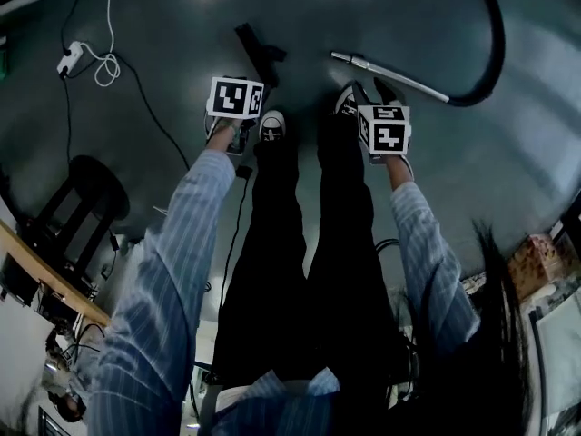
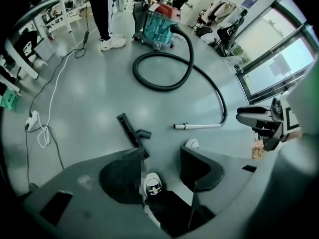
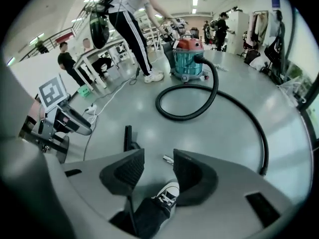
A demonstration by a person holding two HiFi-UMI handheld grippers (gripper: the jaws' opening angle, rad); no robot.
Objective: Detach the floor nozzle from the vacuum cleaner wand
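Observation:
The black floor nozzle [image 1: 259, 53] lies on the grey floor, apart from the silver wand [image 1: 390, 75], which lies to its right on the black hose [image 1: 495, 34]. Both grippers hang high above them at the person's feet. The left gripper [image 1: 234, 107] and right gripper [image 1: 383, 134] are open and hold nothing. In the left gripper view, the nozzle [image 2: 132, 131] and wand [image 2: 199, 126] lie beyond the open left gripper [image 2: 162, 171]. In the right gripper view, the nozzle [image 3: 128, 138] and the wand's tip [image 3: 168, 159] show past the open right gripper [image 3: 158, 171].
The hose [image 2: 164, 68] loops back to a red and teal vacuum canister [image 2: 157, 26], with a person [image 2: 107, 14] standing beside it. A white power strip and cable [image 1: 71, 59] lie at the left, near a black stool [image 1: 86, 193]. My own shoes [image 1: 272, 125] stand below the grippers.

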